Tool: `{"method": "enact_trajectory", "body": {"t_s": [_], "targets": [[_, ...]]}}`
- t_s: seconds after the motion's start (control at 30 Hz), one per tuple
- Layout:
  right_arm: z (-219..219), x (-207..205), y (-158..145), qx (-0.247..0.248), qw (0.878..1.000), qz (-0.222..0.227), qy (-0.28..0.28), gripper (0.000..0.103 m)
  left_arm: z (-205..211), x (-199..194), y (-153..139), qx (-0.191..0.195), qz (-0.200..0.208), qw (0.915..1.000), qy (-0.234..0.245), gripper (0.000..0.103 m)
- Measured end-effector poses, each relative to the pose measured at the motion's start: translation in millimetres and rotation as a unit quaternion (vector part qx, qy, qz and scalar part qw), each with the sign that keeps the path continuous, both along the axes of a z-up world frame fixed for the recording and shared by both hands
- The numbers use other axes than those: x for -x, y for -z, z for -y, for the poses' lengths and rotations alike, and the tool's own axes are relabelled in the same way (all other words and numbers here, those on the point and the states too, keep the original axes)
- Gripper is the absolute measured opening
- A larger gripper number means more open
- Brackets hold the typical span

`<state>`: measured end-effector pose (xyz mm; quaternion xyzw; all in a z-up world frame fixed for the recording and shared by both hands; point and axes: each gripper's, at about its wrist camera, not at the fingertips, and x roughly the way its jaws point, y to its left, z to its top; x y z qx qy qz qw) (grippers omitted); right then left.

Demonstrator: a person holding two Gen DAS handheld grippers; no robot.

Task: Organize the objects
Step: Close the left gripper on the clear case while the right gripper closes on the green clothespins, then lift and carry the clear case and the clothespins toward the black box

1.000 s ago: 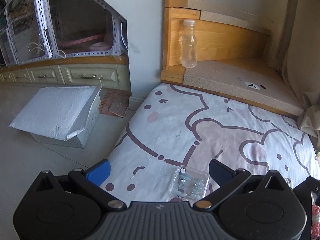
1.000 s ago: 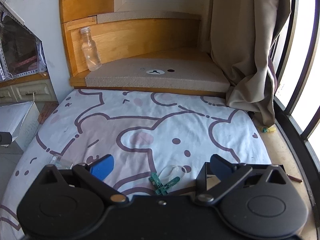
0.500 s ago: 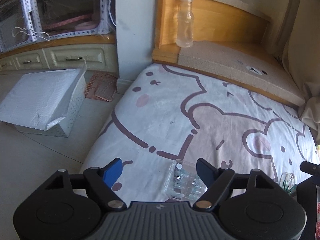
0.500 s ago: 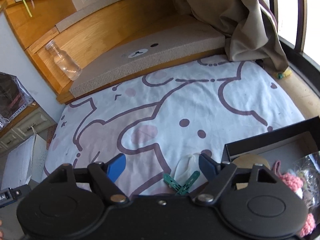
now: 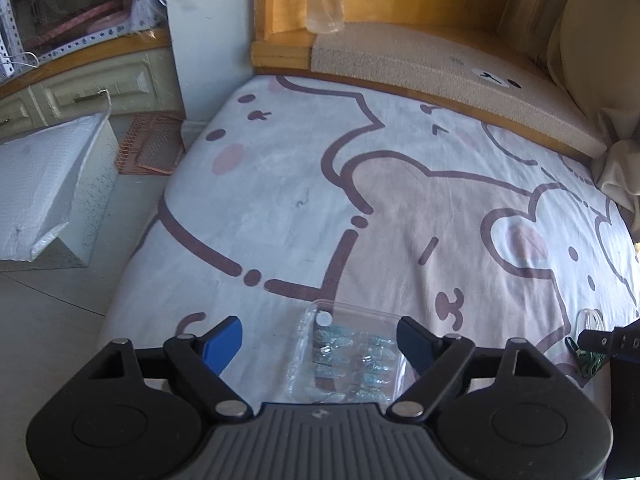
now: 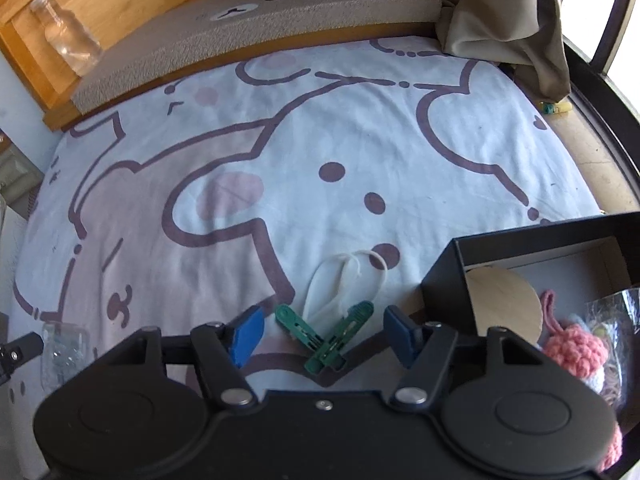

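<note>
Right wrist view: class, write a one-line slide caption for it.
Right gripper, jaws closing, straddles green clothespins on the bear-print sheet, beside an open black box.

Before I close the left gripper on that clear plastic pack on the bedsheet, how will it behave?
The clear plastic pack looks thin-walled, so it will probably flex or crackle rather than stay stiff. It seems light, holding only small pieces, and may skid on the bedsheet. The left gripper, jaws opening, straddles it without touching; its glossy sides may slip.
</note>
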<state>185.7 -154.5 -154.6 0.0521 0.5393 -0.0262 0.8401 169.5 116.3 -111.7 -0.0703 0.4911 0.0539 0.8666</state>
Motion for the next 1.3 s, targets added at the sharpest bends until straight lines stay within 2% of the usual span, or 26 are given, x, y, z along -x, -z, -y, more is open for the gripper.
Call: {"method": "enact_trajectory", "body": {"t_s": [0.1, 0.13, 0.17, 0.33, 0.47, 0.6, 0.73, 0.9, 1.0, 1.03, 1.07, 1.2, 1.3], "targets": [[-10, -1, 4, 0.027, 0.999, -0.012, -0.031, 0.069, 7, -4, 6, 0.005, -0.007, 0.9999, 0.014, 0.088], [-12, 0, 5, 0.028, 0.999, -0.015, -0.043, 0.066, 9, -5, 8, 0.006, -0.010, 0.9998, 0.019, 0.088], [-14, 0, 6, 0.022, 0.998, -0.023, -0.057, 0.059, 12, -6, 10, 0.006, -0.012, 0.9996, 0.024, 0.088], [-29, 5, 8, -0.011, 0.993, -0.034, -0.115, 0.053, 19, -7, 16, 0.007, -0.032, 0.9986, 0.041, 0.089], [-29, 6, 2, -0.081, 0.989, -0.032, -0.116, 0.045, 18, -6, 17, 0.037, -0.042, 0.9975, 0.043, 0.088], [-27, 5, 2, -0.061, 0.994, -0.028, -0.081, 0.046, 22, -6, 16, 0.037, -0.047, 0.9970, 0.049, 0.087], [-18, 1, 7, -0.070, 0.996, -0.031, -0.037, 0.051, 27, -7, 18, 0.006, -0.054, 0.9971, 0.054, 0.087], [-15, -5, 9, -0.073, 0.997, -0.020, -0.016, 0.054, 39, -11, 24, -0.039, -0.062, 0.9941, 0.080, 0.085], [-14, -9, 13, -0.061, 0.998, -0.024, 0.001, 0.068, 45, -13, 31, -0.064, -0.073, 0.9906, 0.096, 0.085], [-14, -10, 14, -0.052, 0.998, -0.024, 0.008, 0.078, 47, -13, 32, -0.069, -0.076, 0.9897, 0.100, 0.085], [-14, -10, 15, -0.044, 0.999, -0.023, 0.013, 0.084, 47, -14, 33, -0.071, -0.077, 0.9894, 0.101, 0.086], [-11, -13, 20, -0.031, 0.999, -0.015, 0.019, 0.091, 44, -16, 35, -0.059, -0.079, 0.9904, 0.097, 0.085], [-13, -15, 22, -0.024, 1.000, -0.009, 0.014, 0.093, 41, -16, 34, -0.038, -0.081, 0.9914, 0.096, 0.077]]}}
